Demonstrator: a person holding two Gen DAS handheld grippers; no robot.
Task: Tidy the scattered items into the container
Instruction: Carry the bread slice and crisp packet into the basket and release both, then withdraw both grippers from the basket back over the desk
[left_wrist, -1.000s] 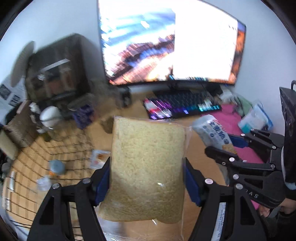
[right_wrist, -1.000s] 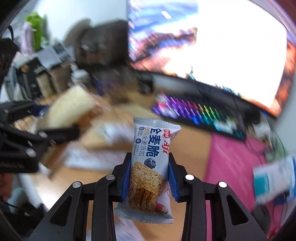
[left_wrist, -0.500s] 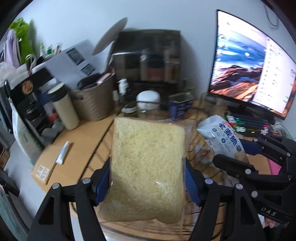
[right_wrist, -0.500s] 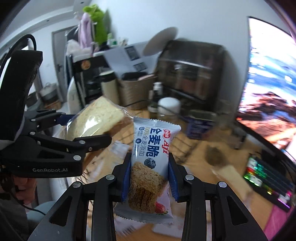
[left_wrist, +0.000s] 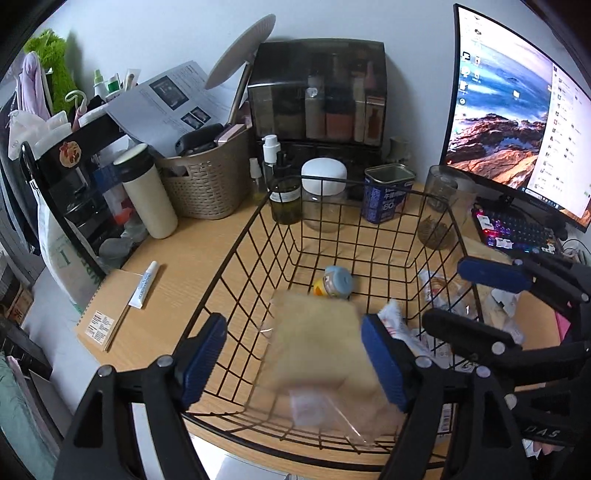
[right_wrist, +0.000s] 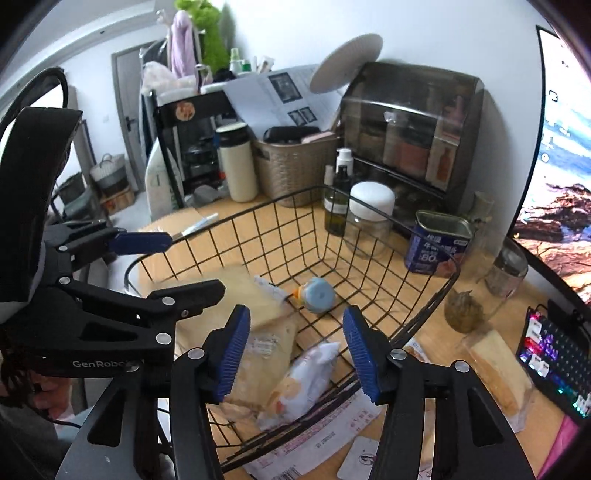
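Left wrist: wooden desk (left_wrist: 192, 266) bears wire basket (left_wrist: 236, 243), white wall behind.

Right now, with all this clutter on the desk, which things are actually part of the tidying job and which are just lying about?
Part of the job:
- wire basket
- bagged bread slice, dropping in
- snack packet, in the basket
- small blue-capped bottle, in the basket
- second bagged bread slice, on the desk

Just lying about:
- monitor
- keyboard
- woven bin
- blue tin
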